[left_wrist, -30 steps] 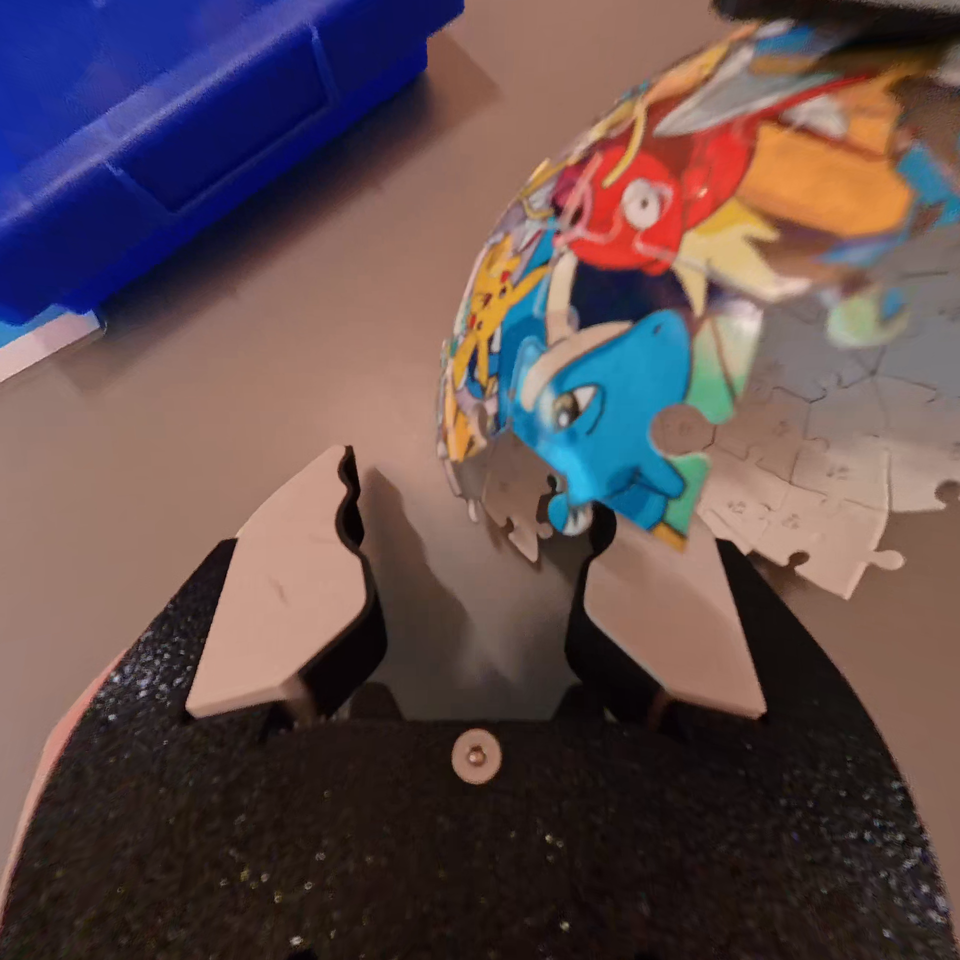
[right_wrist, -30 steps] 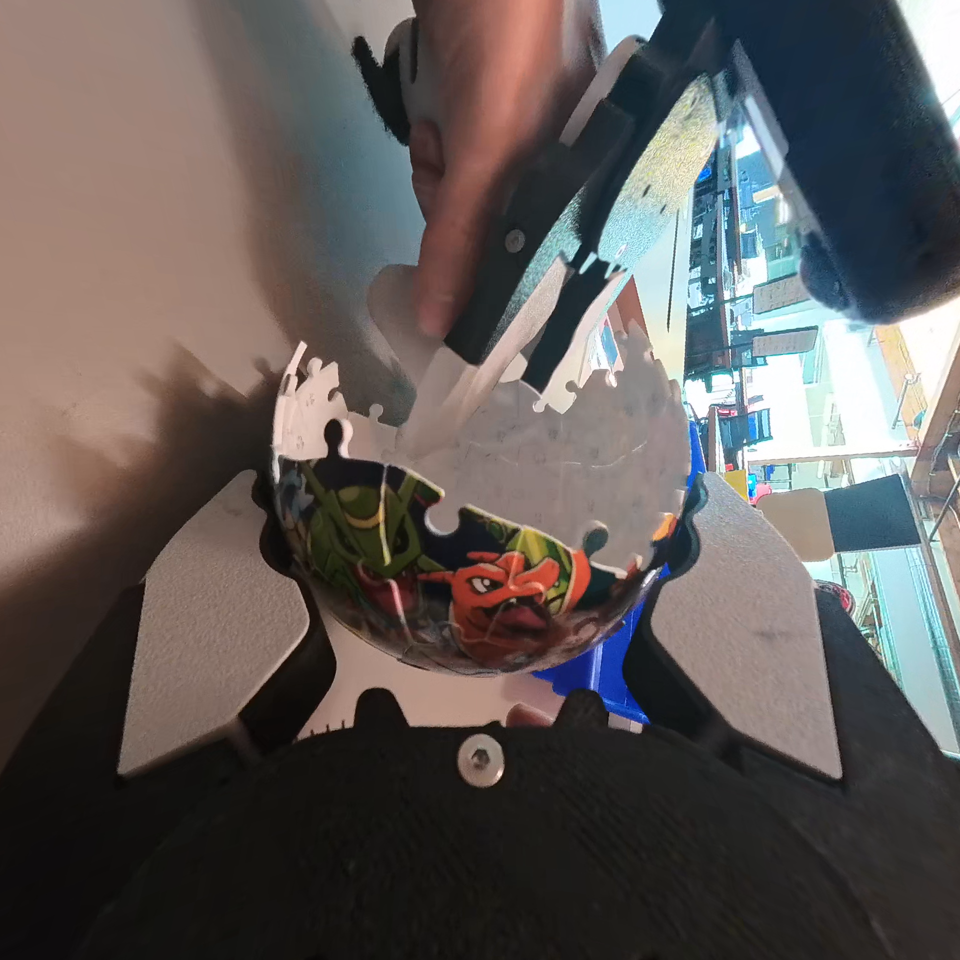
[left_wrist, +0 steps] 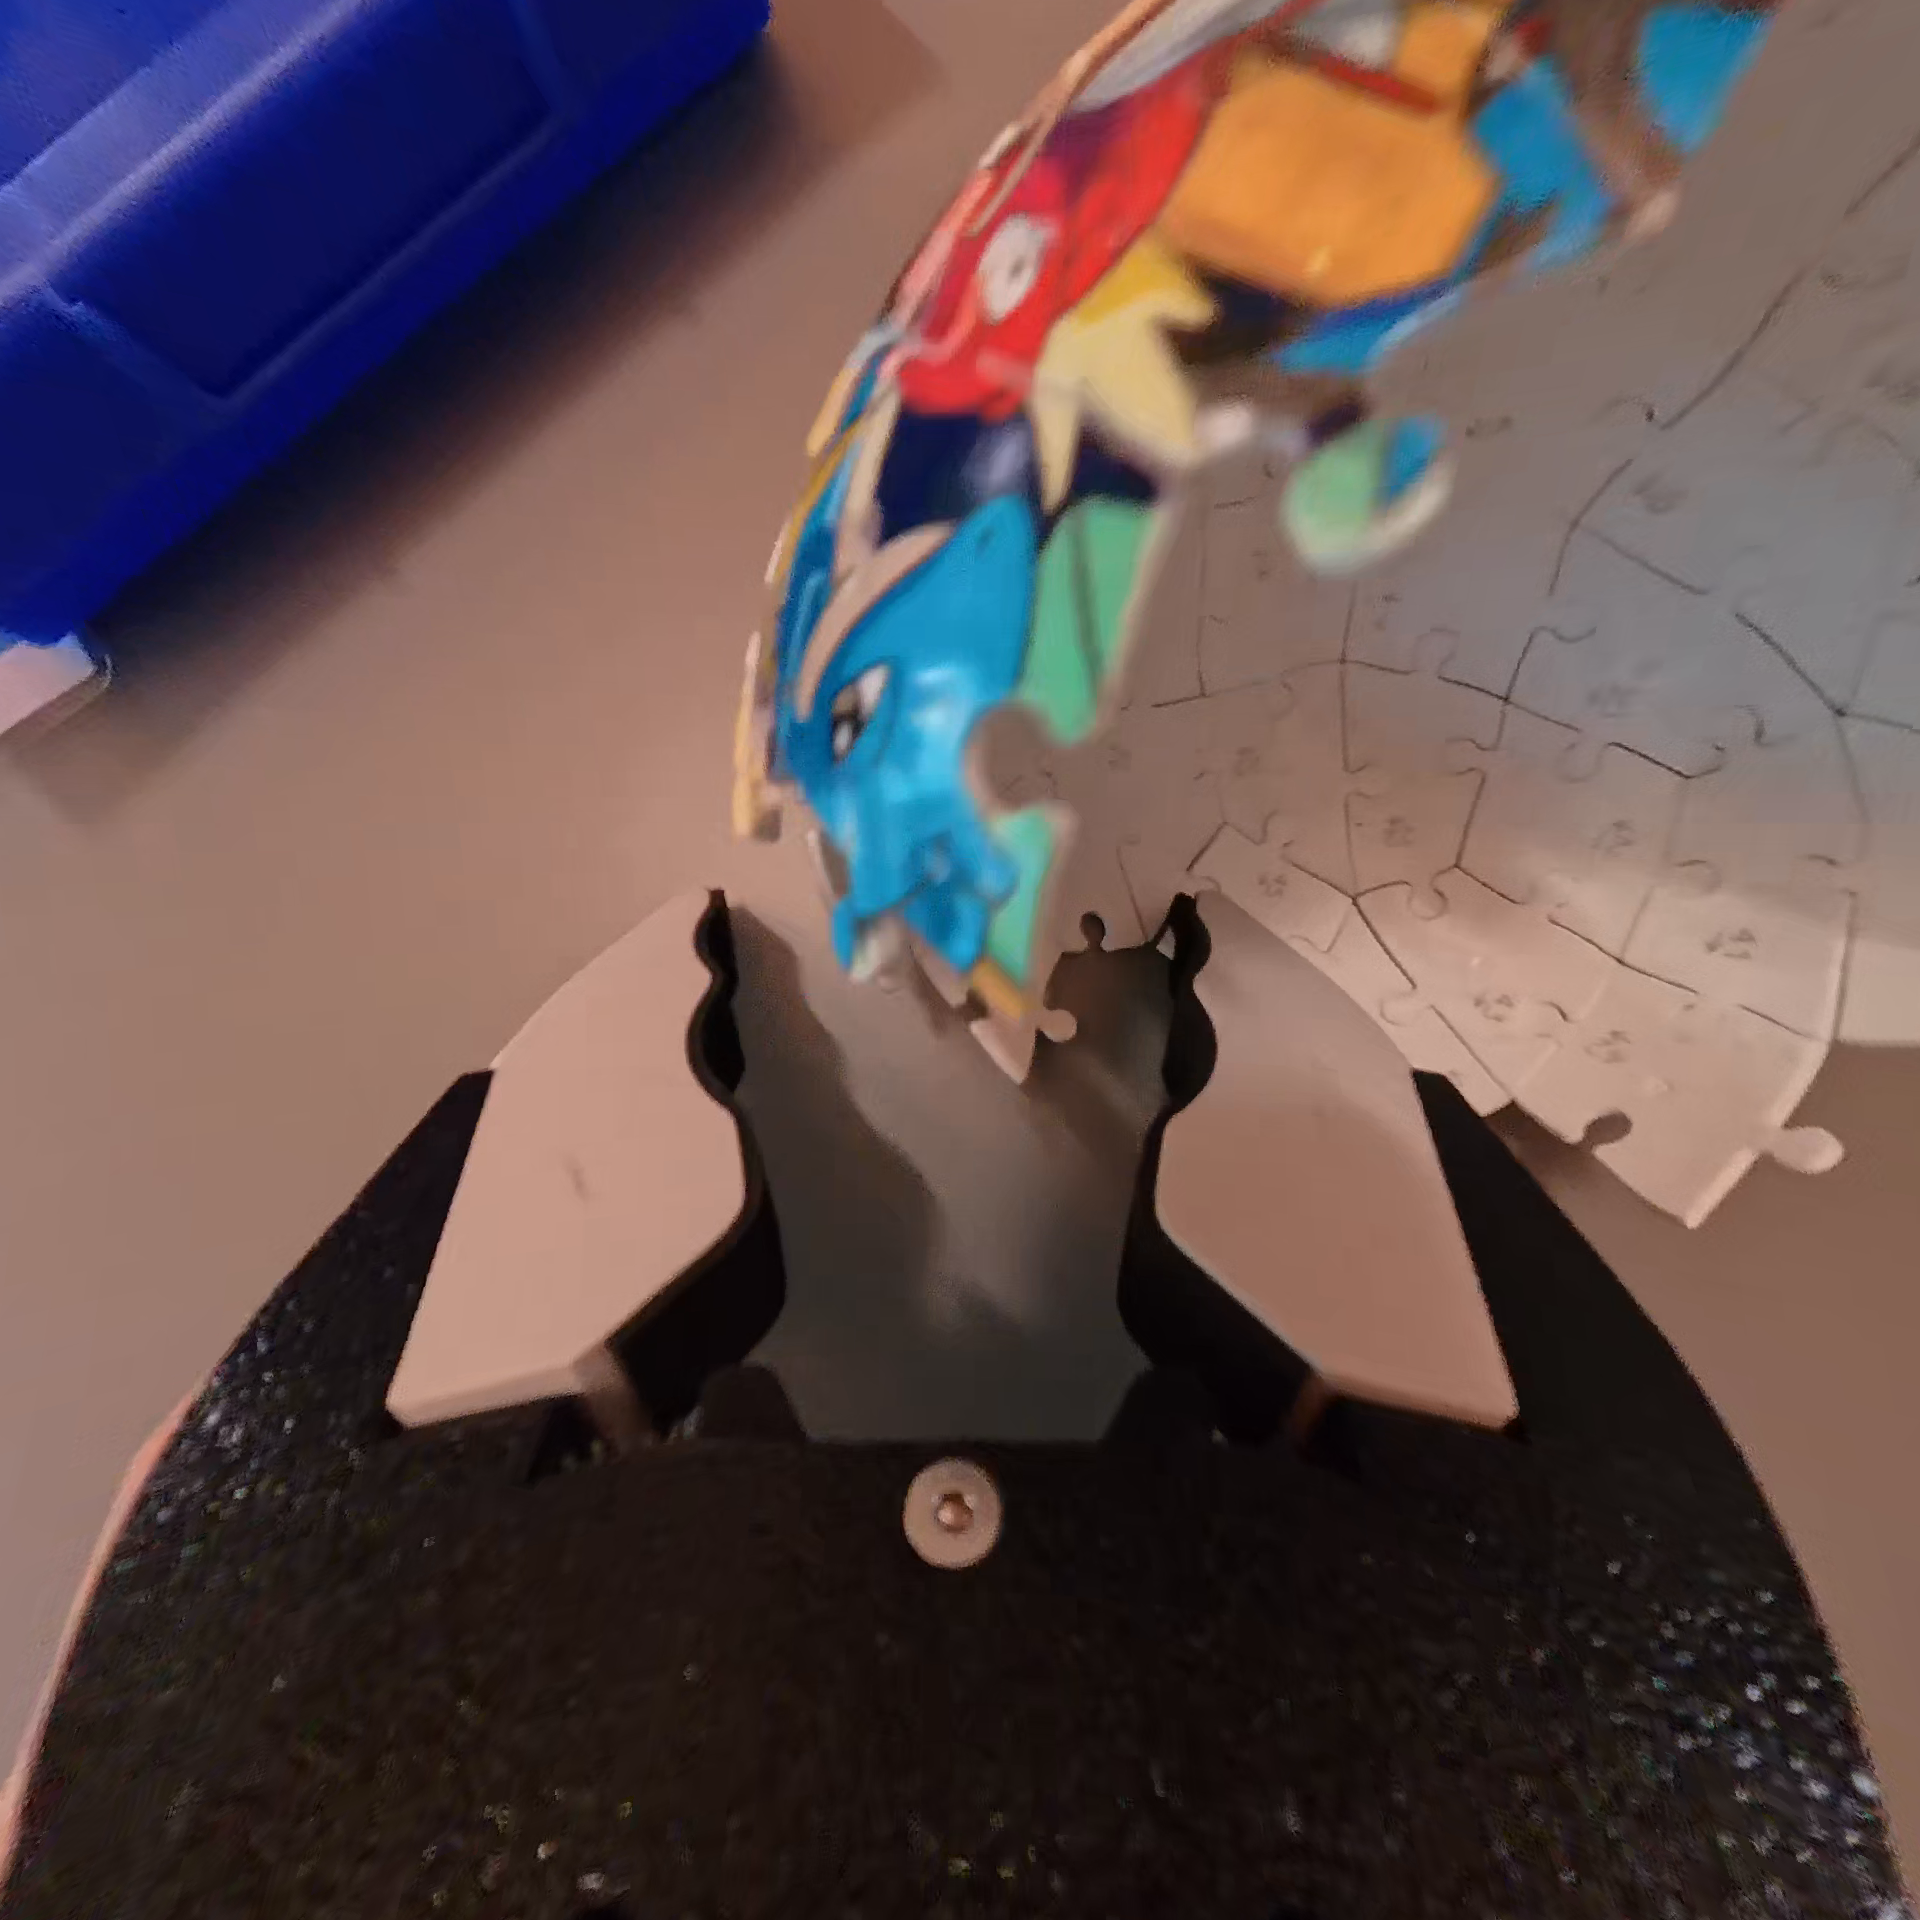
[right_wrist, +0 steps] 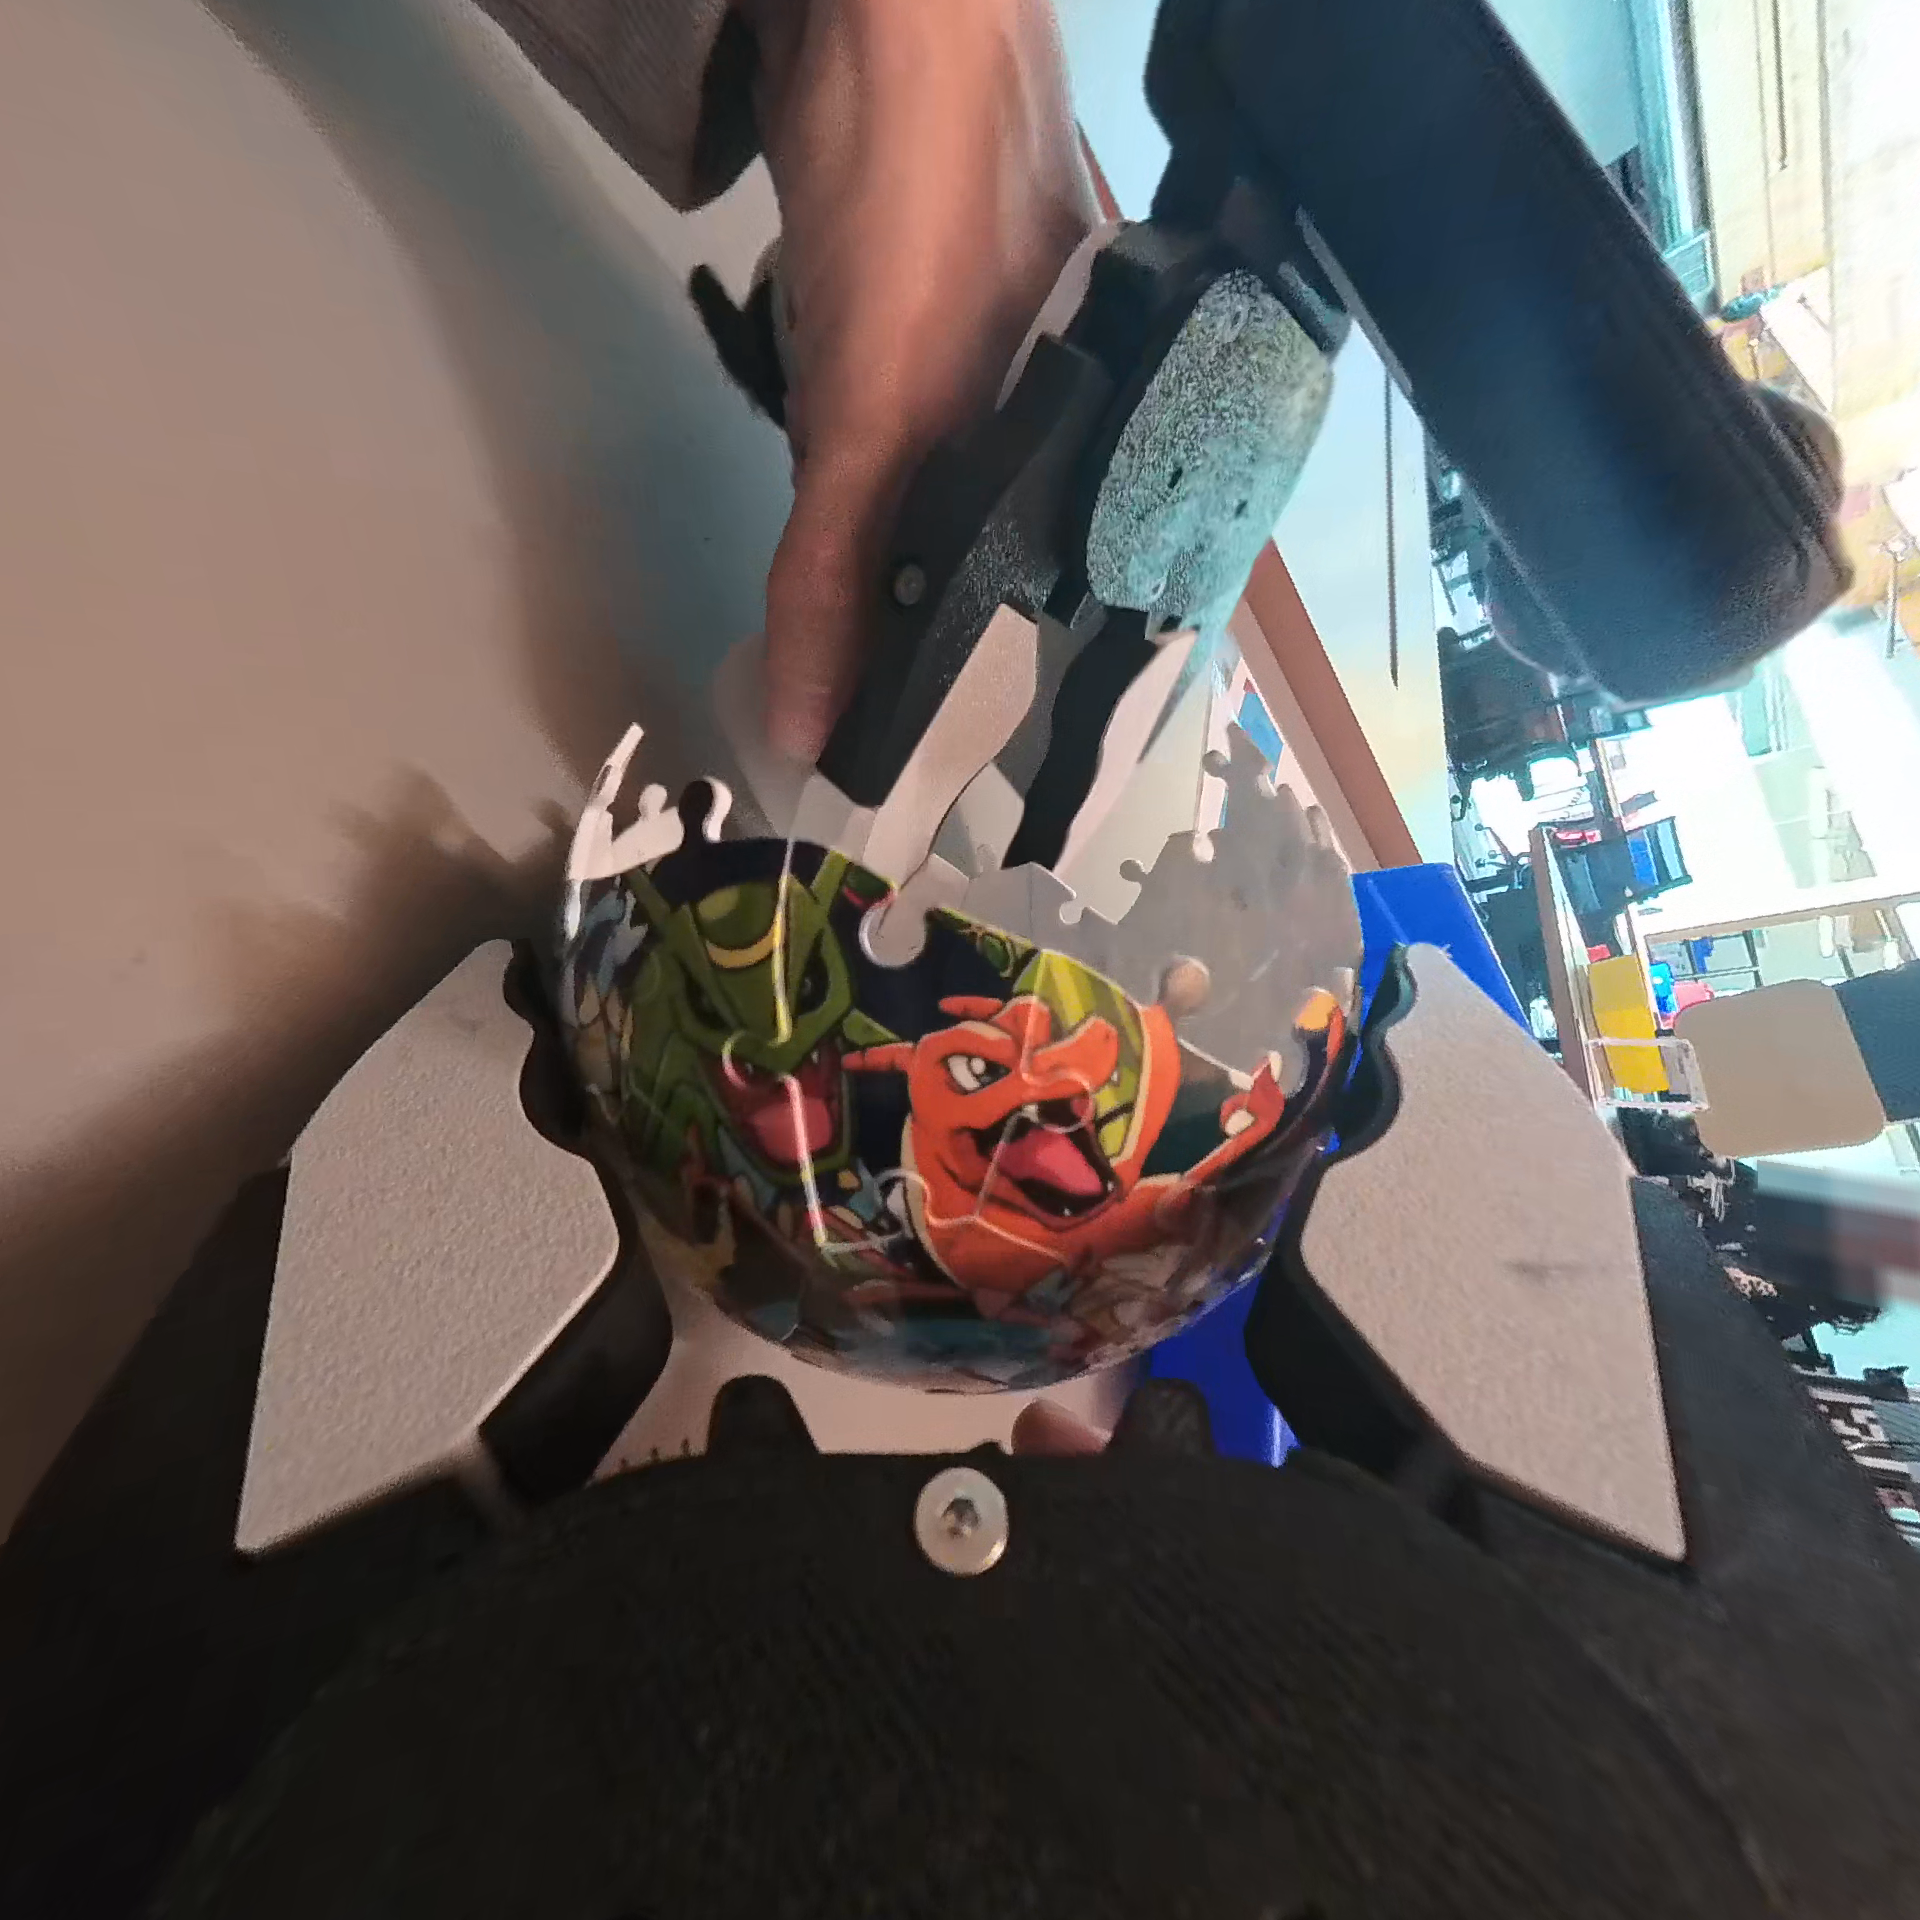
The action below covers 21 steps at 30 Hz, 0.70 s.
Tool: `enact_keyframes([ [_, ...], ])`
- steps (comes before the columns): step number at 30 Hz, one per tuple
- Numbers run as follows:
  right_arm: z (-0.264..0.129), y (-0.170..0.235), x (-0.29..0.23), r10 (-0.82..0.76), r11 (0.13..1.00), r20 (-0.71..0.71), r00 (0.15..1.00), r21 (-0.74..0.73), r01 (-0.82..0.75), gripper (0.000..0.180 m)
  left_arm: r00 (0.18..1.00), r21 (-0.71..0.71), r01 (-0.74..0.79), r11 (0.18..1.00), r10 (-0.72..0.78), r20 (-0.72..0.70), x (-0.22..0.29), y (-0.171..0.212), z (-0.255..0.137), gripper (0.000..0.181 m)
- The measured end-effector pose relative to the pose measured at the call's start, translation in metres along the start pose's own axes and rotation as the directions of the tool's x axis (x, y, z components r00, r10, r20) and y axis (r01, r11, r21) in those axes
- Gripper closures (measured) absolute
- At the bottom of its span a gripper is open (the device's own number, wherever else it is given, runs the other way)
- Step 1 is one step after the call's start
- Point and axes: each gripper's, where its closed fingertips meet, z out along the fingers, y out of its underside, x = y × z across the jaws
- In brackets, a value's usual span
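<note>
A half-built puzzle ball (right_wrist: 935, 1122), a curved shell with bright cartoon creatures outside and plain grey inside, sits between the fingers of my right gripper (right_wrist: 956, 977), which is shut on it and holds it above the table. In the left wrist view the shell (left_wrist: 1507, 727) fills the upper right. My left gripper (left_wrist: 951, 935) is open, and the shell's jagged lower rim hangs between its fingertips. The right wrist view shows the left gripper (right_wrist: 1049, 810) coming down at the shell's open rim, held by a hand (right_wrist: 883, 416).
A blue plastic bin (left_wrist: 260, 260) stands on the grey table (left_wrist: 416, 831) at the upper left of the left wrist view; a blue corner of it shows behind the shell in the right wrist view (right_wrist: 1423, 914). Shelves and room clutter lie far right.
The shell has turned in my right gripper and shows more of its printed face. My left gripper has closed in on the rim, still open.
</note>
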Motion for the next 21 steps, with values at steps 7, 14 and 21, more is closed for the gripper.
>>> enact_keyframes([
  [7, 0.0, 0.002, 0.001, 0.002, 1.0, -0.004, 1.0, -0.007, -0.002, 0.038, 0.993, 0.112, 0.112, 0.987, -0.109, -0.04, 0.0, -0.004, 0.0, 0.096],
  [14, 0.001, 0.001, 0.003, 0.0, 1.0, -0.01, 1.0, -0.005, 0.0, 0.038, 0.999, 0.051, 0.046, 0.998, -0.046, 0.0, -0.006, -0.002, 0.005, 0.101],
  [21, 0.002, 0.003, 0.004, -0.01, 1.0, -0.02, 1.0, -0.019, 0.01, 0.038, 0.995, 0.086, 0.1, 0.991, -0.1, -0.003, -0.009, -0.005, 0.002, 0.091],
])
